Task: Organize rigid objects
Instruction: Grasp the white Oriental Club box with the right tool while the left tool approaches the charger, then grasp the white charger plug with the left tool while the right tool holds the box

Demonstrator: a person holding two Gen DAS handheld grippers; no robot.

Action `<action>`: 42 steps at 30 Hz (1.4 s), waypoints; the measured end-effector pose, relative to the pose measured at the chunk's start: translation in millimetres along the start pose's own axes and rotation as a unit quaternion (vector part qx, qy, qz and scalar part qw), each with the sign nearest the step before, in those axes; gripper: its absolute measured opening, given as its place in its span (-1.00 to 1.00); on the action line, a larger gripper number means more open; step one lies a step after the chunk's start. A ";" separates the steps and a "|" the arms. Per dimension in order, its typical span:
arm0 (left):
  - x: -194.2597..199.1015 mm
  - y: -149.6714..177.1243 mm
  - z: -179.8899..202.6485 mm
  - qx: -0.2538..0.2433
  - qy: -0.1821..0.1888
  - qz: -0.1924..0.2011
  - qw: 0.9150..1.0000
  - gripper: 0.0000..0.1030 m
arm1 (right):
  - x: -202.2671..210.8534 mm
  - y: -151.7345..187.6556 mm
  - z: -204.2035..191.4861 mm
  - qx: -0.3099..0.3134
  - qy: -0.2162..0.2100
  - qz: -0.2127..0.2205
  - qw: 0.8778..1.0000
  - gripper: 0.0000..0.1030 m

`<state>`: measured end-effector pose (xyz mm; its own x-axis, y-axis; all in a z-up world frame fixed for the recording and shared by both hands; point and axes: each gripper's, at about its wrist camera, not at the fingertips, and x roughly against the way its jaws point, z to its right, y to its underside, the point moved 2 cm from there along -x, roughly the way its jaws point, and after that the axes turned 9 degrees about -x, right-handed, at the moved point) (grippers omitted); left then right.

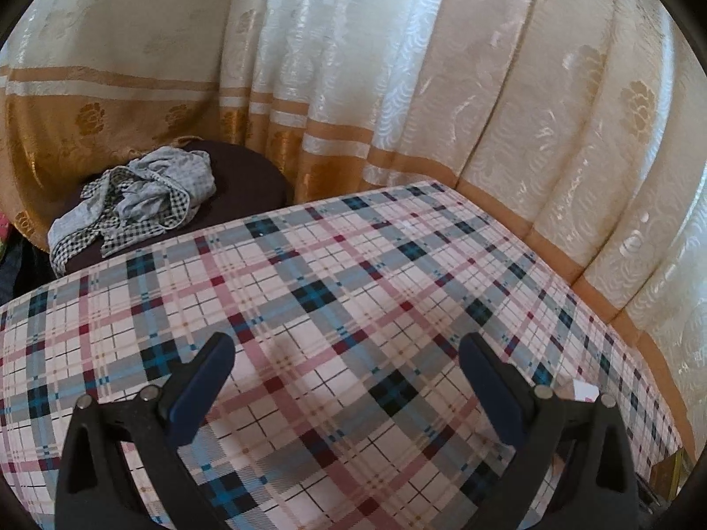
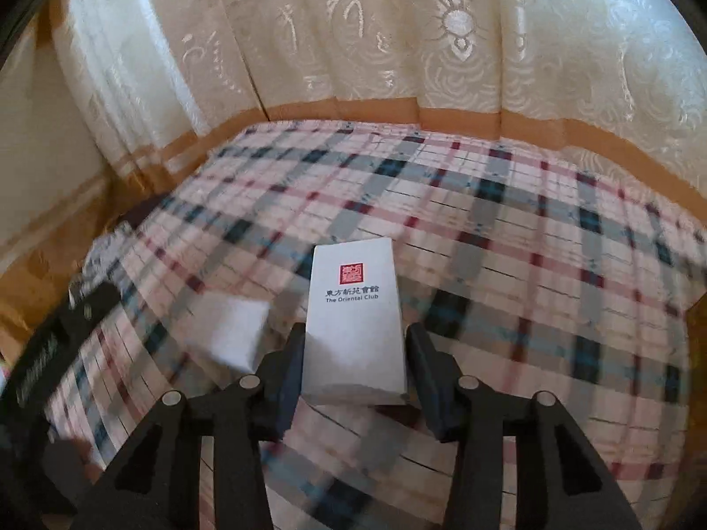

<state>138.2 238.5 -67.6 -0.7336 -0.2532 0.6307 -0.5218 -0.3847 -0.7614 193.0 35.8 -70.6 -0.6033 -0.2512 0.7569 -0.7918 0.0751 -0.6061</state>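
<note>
In the right wrist view my right gripper (image 2: 355, 335) is shut on a white box (image 2: 353, 309) printed with a red seal and "The Oriental Club", held above the plaid tablecloth (image 2: 508, 238). A second white box (image 2: 227, 331) lies on the cloth just left of it, blurred. In the left wrist view my left gripper (image 1: 347, 349) is wide open and empty above the plaid tablecloth (image 1: 309, 291). A small corner of a white box (image 1: 585, 391) shows behind the right finger. The other gripper shows as a dark blurred shape (image 2: 48, 344) at the left edge.
Cream and gold curtains (image 1: 397, 88) hang close behind the table. A dark round stool (image 1: 247, 185) with a crumpled grey checked cloth (image 1: 137, 203) stands beyond the table's left edge. The curtains also fill the back of the right wrist view (image 2: 353, 44).
</note>
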 end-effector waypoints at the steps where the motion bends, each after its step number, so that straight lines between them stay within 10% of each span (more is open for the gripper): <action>1: 0.0 0.2 2.1 -0.005 0.004 -0.001 1.000 0.99 | 2.7 2.5 2.7 0.015 0.003 0.000 1.000 -0.07; 7: -1.3 4.3 41.0 -0.089 0.064 -0.016 0.994 0.99 | 22.9 18.0 21.6 0.077 0.041 0.014 0.996 -0.08; 15: -2.4 18.9 103.5 -0.230 0.114 -0.045 0.965 0.99 | 43.6 33.1 52.4 0.023 0.028 0.031 0.999 -0.09; 26: -24.1 28.5 111.0 -0.222 0.130 -0.111 0.960 0.94 | 42.6 35.1 52.7 0.020 0.016 0.026 0.999 -0.09; 31: -19.5 27.7 113.1 -0.237 0.125 -0.098 0.959 0.24 | 42.6 35.2 51.9 0.021 0.016 0.026 0.999 -0.09; 42: -2.1 16.5 95.3 -0.188 0.155 -0.047 0.969 0.23 | 55.8 33.7 58.2 0.001 0.004 0.061 0.998 -0.10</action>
<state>172.6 148.1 -67.2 -0.7402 0.0675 0.6690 -0.6717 -0.0279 -0.7403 138.2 -31.9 -63.0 -0.6956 -0.2323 0.6799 -0.7127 0.1033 -0.6938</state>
